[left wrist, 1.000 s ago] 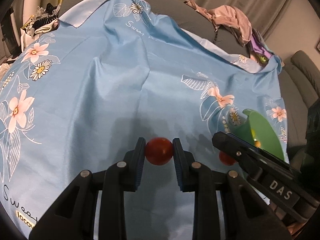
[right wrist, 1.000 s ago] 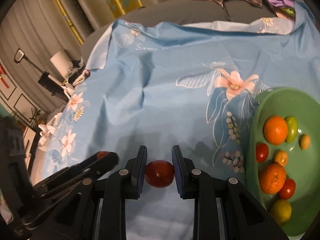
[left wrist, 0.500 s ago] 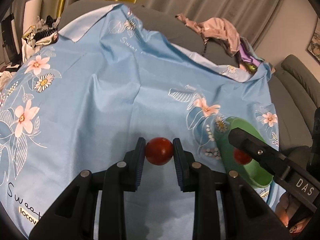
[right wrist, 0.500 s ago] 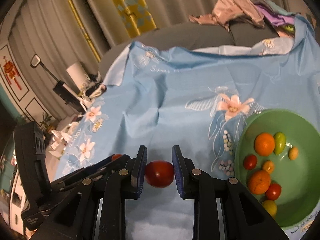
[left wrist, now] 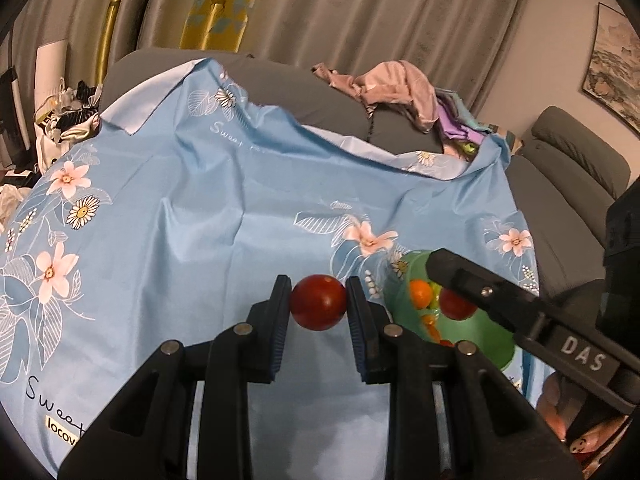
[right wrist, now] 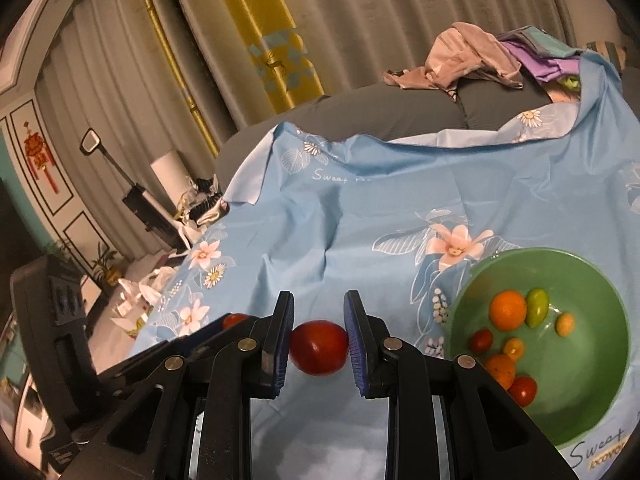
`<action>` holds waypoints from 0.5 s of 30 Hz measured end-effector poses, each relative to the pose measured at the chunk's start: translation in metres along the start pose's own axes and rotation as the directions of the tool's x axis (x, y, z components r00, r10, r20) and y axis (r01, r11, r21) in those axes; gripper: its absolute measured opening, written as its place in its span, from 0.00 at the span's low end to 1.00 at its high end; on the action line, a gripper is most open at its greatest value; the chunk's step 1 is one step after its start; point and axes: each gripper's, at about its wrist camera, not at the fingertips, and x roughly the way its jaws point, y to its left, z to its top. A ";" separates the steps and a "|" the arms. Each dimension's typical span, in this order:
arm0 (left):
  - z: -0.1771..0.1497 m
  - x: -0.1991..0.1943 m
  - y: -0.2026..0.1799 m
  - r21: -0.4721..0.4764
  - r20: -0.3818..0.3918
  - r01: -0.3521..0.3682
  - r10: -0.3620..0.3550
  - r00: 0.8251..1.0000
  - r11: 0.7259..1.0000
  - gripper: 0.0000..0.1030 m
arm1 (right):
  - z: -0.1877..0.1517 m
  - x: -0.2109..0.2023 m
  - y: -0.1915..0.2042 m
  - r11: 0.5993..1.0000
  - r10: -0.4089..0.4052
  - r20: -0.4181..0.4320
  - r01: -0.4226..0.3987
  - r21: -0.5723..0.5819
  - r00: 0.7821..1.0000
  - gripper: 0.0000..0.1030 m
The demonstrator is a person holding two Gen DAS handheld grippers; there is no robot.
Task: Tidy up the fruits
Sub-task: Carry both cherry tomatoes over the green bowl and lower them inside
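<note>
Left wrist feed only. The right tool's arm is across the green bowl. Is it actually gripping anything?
Observer: Yes. The right tool is shut on a red tomato, pinched between both pads.
Operator: Is it over the bowl?
Observer: No. It hangs over the blue cloth; the green bowl sits to its right.
Operator: The left tool holds a second tomato. Room for both?
Observer: Likely. Seven fruits show in the bowl, bunched toward its left; the right of its floor is bare.
</note>
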 end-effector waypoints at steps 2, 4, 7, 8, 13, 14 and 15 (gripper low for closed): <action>0.001 -0.002 -0.003 0.003 0.007 0.013 -0.013 1.000 1.000 0.27 | 0.001 -0.003 -0.002 1.000 -0.002 0.010 0.002 0.003 1.000 0.27; 0.001 -0.003 -0.008 0.015 0.011 0.020 -0.020 1.000 1.000 0.27 | 0.001 -0.006 -0.005 1.000 -0.004 0.017 0.004 0.009 1.000 0.27; -0.001 -0.001 -0.014 0.031 0.009 0.023 -0.024 1.000 0.999 0.27 | 0.001 -0.005 -0.009 1.000 -0.013 0.016 0.013 0.013 1.000 0.27; -0.001 0.001 -0.016 0.039 0.005 0.026 -0.026 1.000 0.999 0.27 | 0.000 -0.004 -0.010 1.000 -0.016 0.013 0.016 0.014 1.000 0.27; -0.004 0.004 -0.022 0.055 -0.001 0.038 -0.038 0.999 0.998 0.27 | 0.000 0.000 -0.017 0.999 -0.041 -0.002 0.041 0.025 0.999 0.27; -0.004 0.004 -0.023 0.059 -0.001 0.041 -0.041 0.999 0.997 0.27 | -0.001 -0.001 -0.018 0.999 -0.046 -0.001 0.046 0.024 0.999 0.27; -0.005 0.005 -0.025 0.064 -0.003 0.044 -0.044 0.999 0.997 0.27 | -0.004 -0.003 -0.019 0.998 -0.053 0.003 0.052 0.022 0.999 0.27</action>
